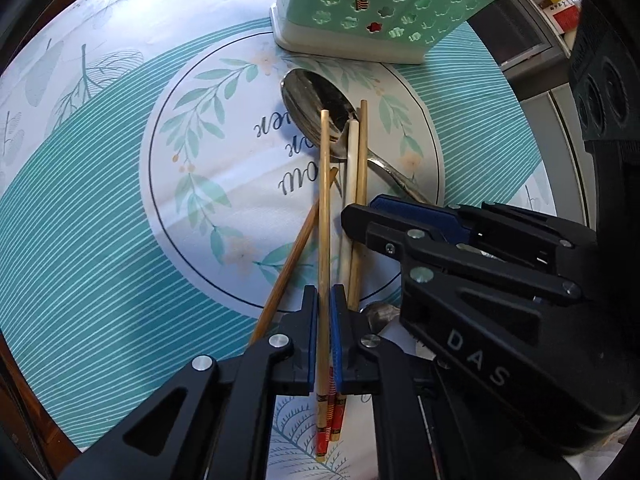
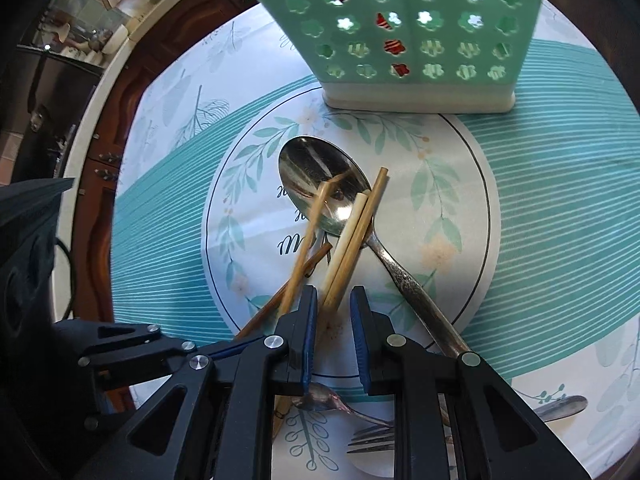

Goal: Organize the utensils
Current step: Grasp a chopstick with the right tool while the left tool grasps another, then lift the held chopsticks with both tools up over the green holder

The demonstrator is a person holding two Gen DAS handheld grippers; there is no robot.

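A green perforated utensil holder (image 1: 380,4) stands at the far side of the table; it also shows in the right wrist view (image 2: 408,36). A large metal spoon (image 1: 316,112) lies in front of it, with several chopsticks across its bowl. My left gripper (image 1: 325,308) is shut on one light bamboo chopstick (image 1: 325,208), low over the pile. My right gripper (image 2: 334,316) is open, its fingers straddling a cream chopstick and a bamboo chopstick (image 2: 352,248) beside the spoon (image 2: 320,184). It also shows in the left wrist view (image 1: 400,216).
The table carries a teal and white leaf-print cloth (image 1: 100,200). A dark brown chopstick (image 1: 292,264) lies to the left of the pile. A fork (image 2: 372,438) and small spoons (image 2: 560,406) lie near me under the right gripper. Wooden cabinets (image 2: 132,92) stand beyond the left edge.
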